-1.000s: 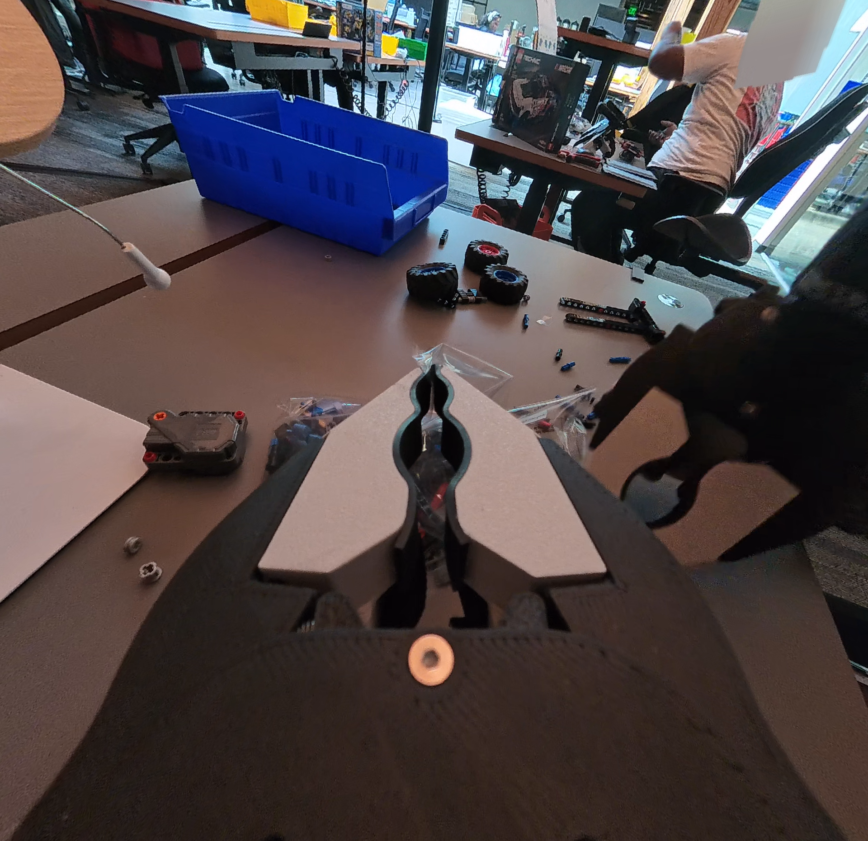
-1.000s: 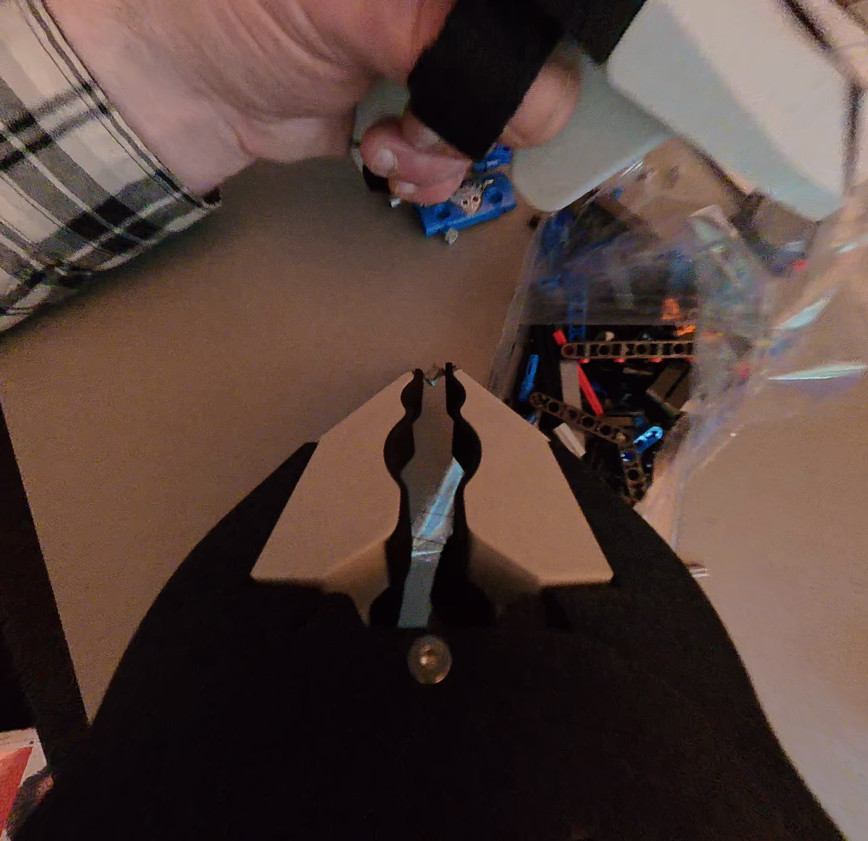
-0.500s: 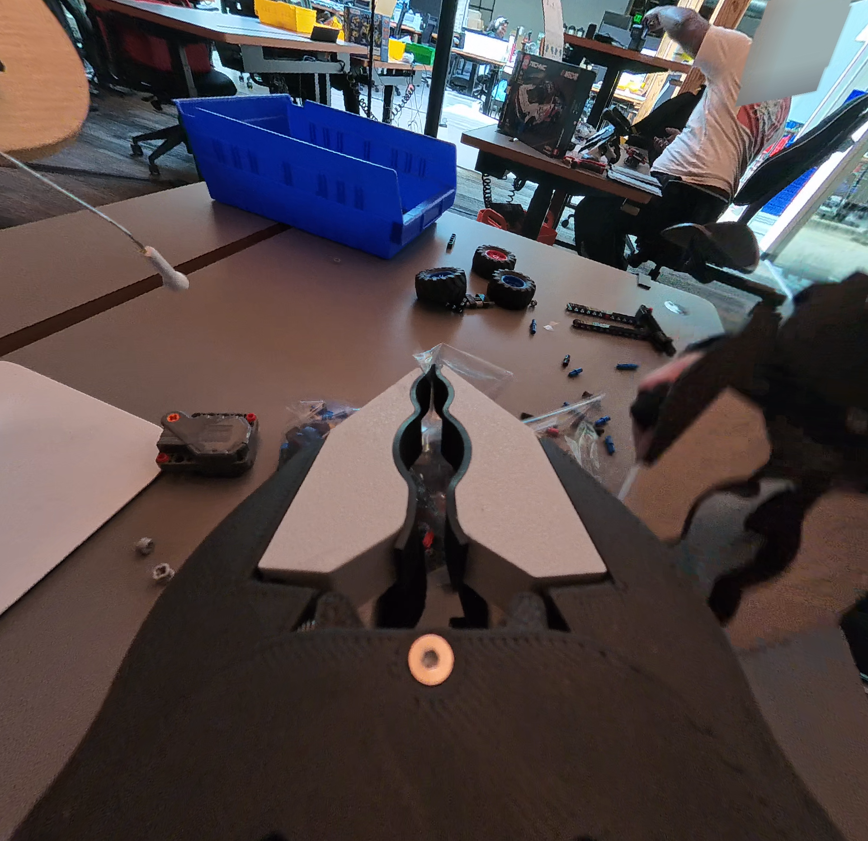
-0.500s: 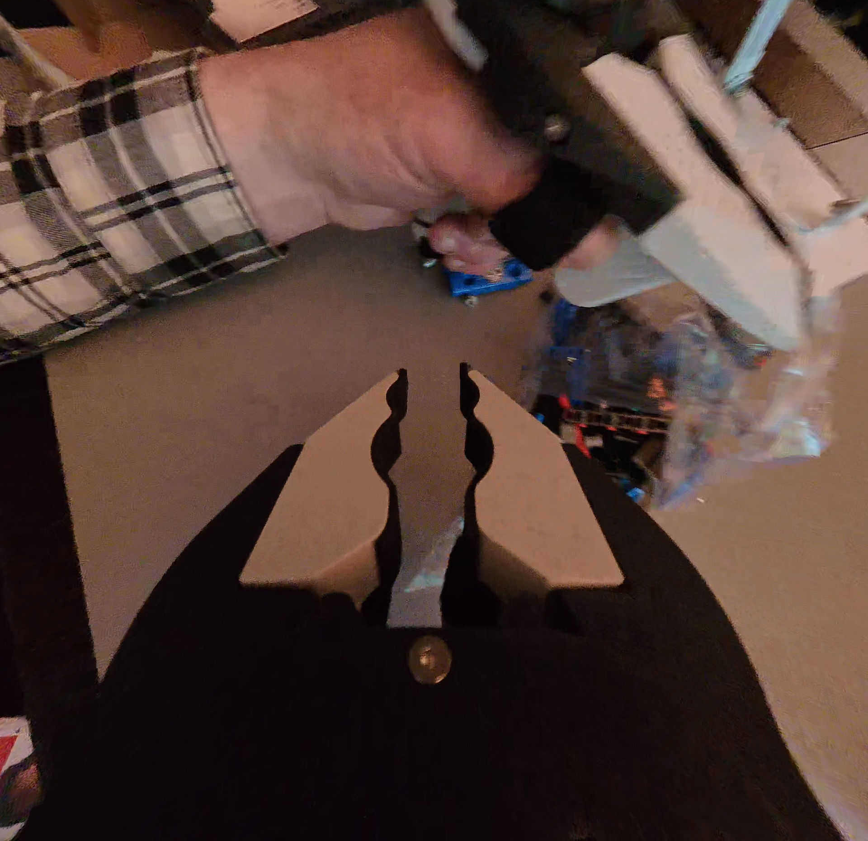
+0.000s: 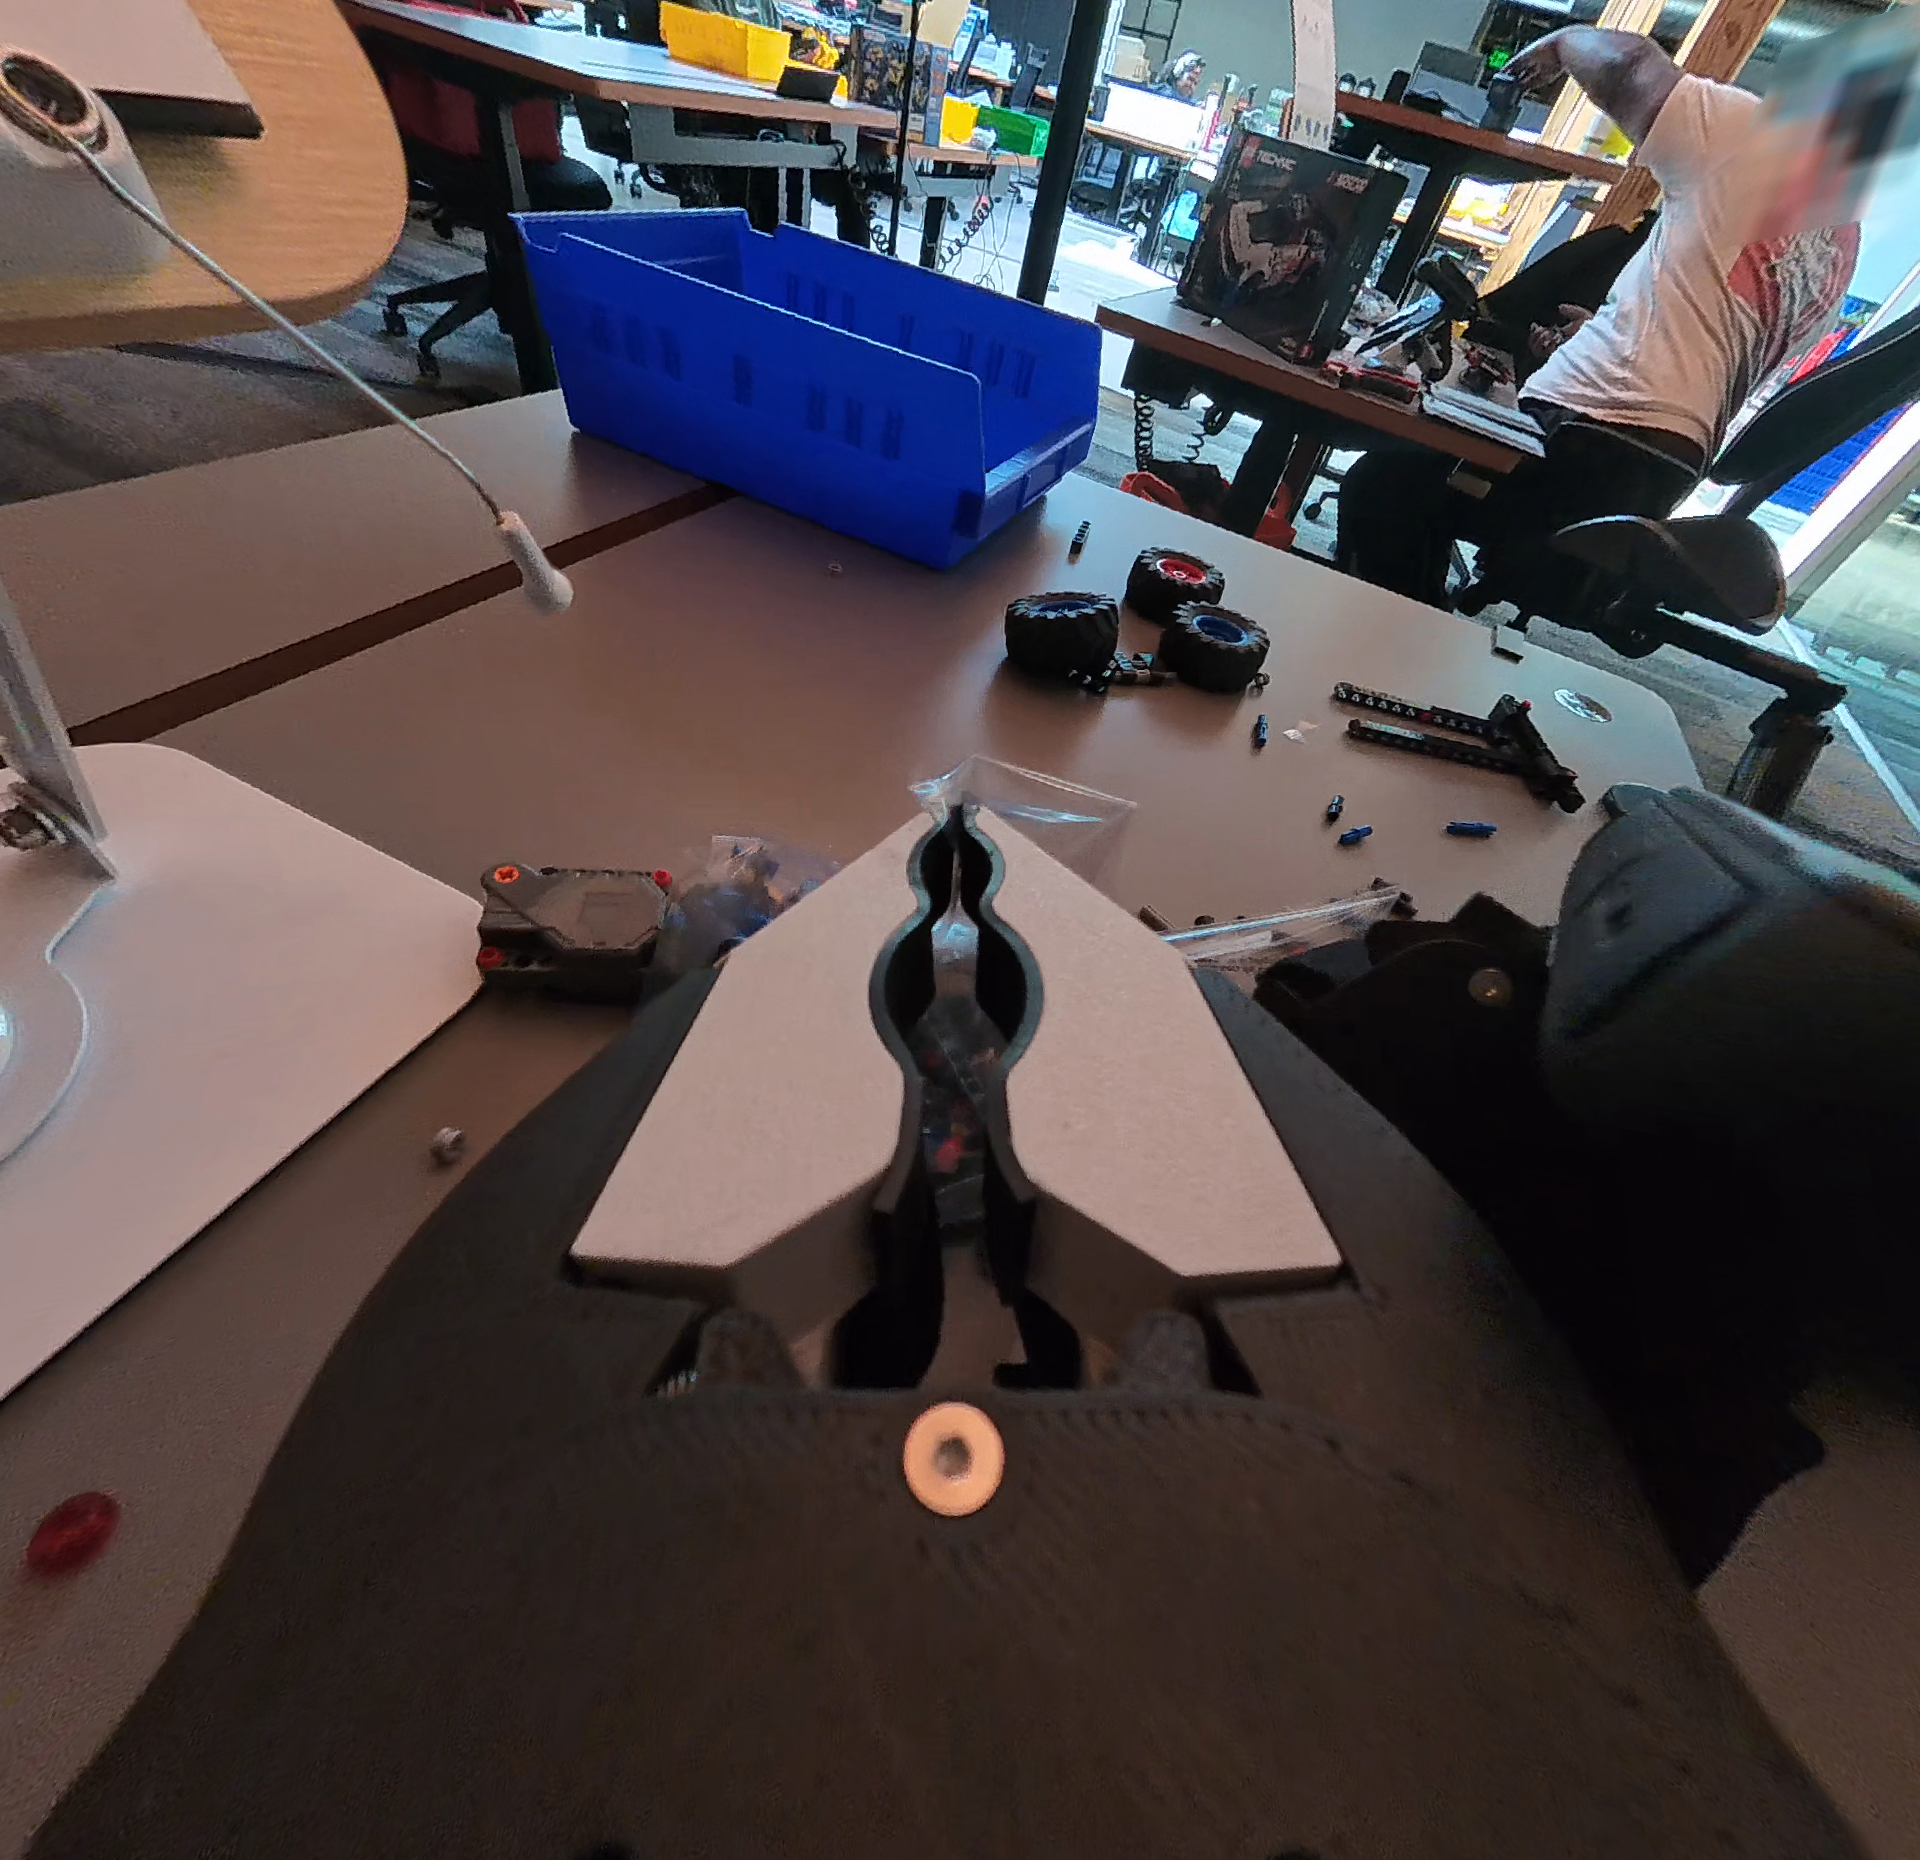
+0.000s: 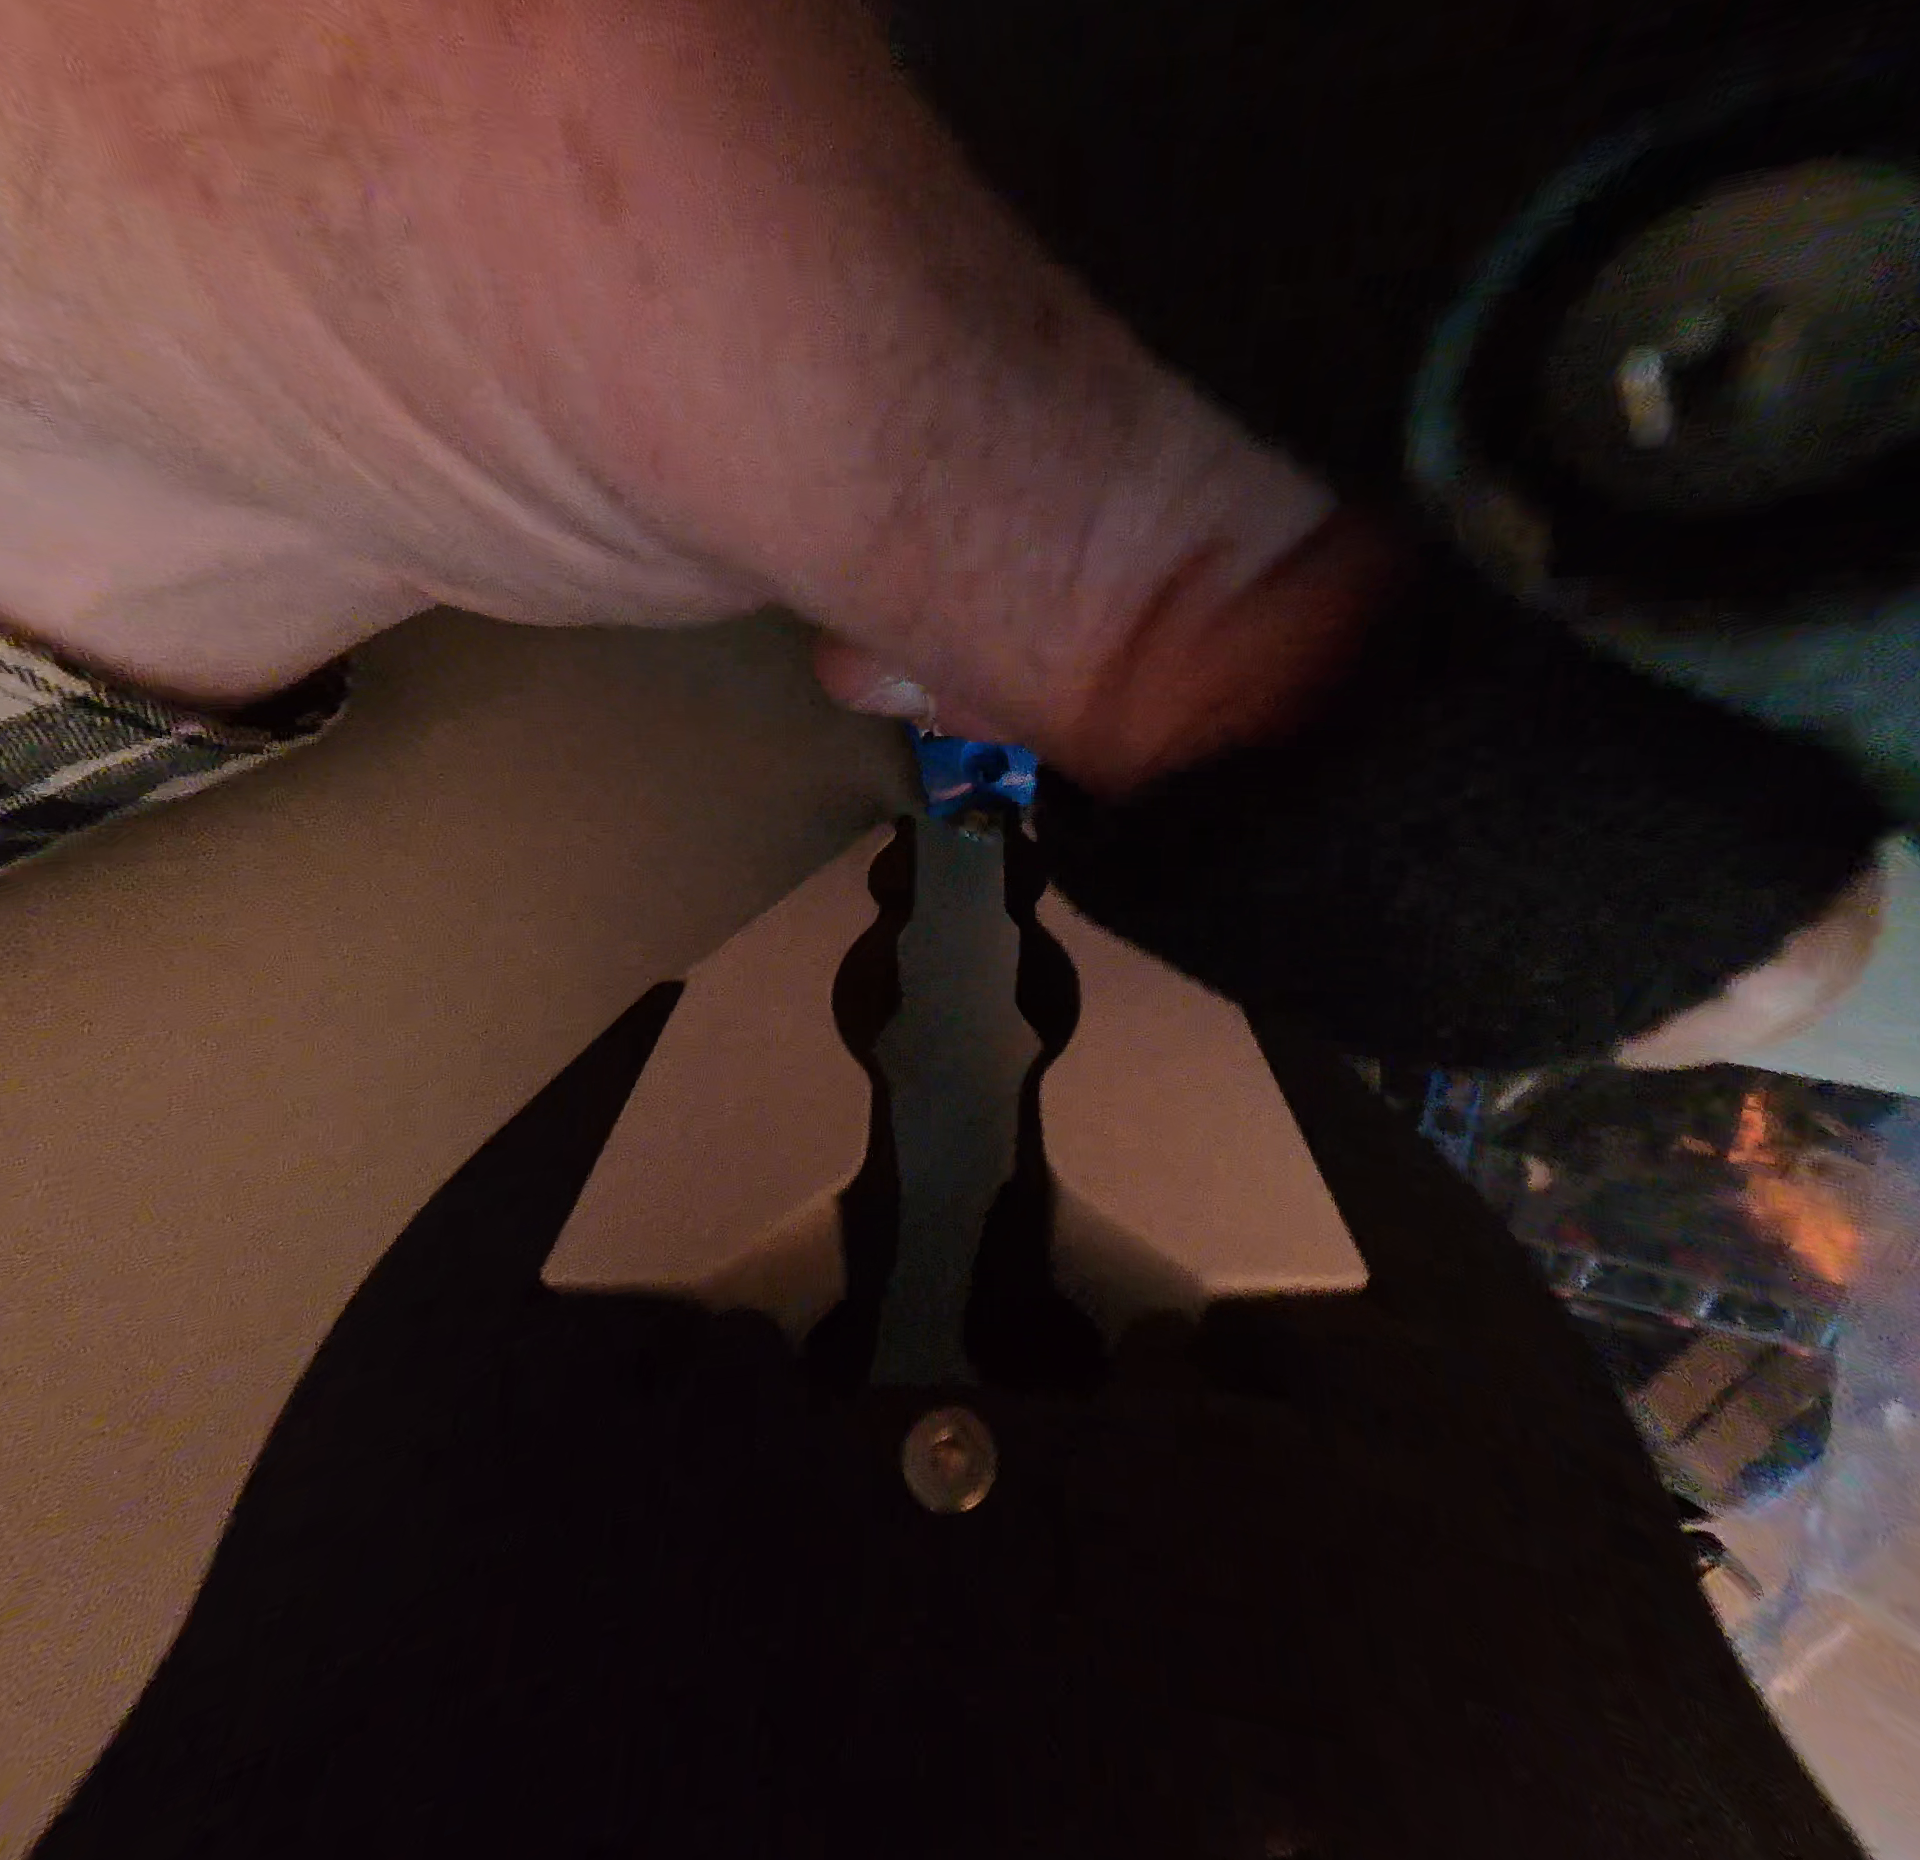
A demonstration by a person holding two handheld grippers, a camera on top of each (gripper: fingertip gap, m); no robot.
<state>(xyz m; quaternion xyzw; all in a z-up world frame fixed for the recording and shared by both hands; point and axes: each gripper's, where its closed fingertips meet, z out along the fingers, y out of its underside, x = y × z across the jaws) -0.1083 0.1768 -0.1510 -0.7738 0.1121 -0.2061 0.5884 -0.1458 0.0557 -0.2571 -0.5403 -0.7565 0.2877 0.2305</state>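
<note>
Two grippers are seen: the left gripper [image 5: 958,823] is clamped on a clear bag [image 5: 1023,808] of small parts, the right gripper [image 6: 961,834] parted and empty beside a hand [image 6: 623,356]. Parts could be spilled near the table [image 5: 727,688] edge if the thin film slips.

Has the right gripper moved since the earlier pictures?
Yes. The right gripper has moved forward toward the small blue piece on the table, right under the hand.

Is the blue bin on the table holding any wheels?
No, the three black wheels lie on the table beside the blue bin.
</note>
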